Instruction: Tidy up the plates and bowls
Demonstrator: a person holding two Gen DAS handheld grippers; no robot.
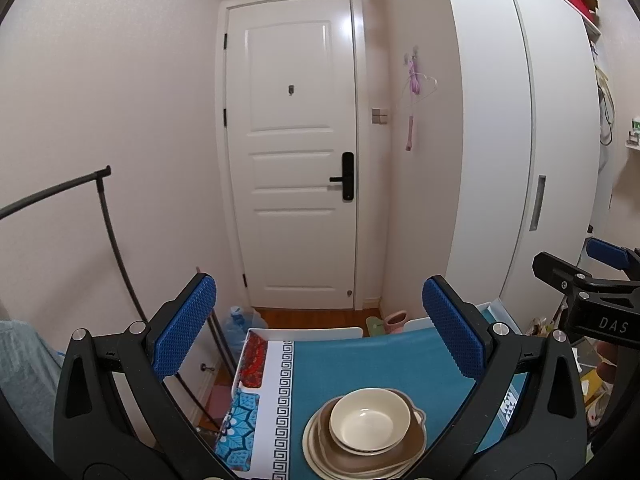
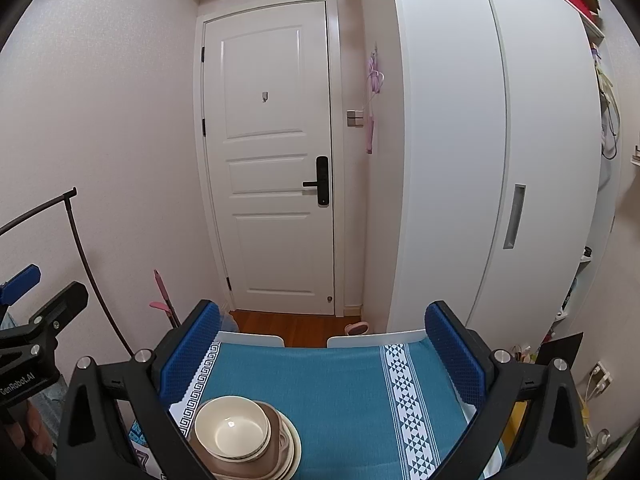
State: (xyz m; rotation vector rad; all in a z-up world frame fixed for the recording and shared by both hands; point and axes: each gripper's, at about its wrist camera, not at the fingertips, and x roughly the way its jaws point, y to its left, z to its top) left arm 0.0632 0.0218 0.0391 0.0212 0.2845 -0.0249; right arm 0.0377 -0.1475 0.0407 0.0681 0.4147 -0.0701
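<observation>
Leftmost, left gripper (image 1: 320, 330) spread wide and empty above teal tablecloth (image 1: 360, 360); cream bowl (image 1: 370, 418) nested on stacked plates (image 1: 320, 446) at near edge; further right, right gripper (image 2: 322, 354) likewise agape, holding nothing

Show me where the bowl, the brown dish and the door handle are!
bowl (image 1: 368, 420), left wrist view, inside bottom of the bowl.
brown dish (image 1: 416, 440), left wrist view, its right side beside the bowl.
door handle (image 2: 310, 184), right wrist view, the black lever.
</observation>
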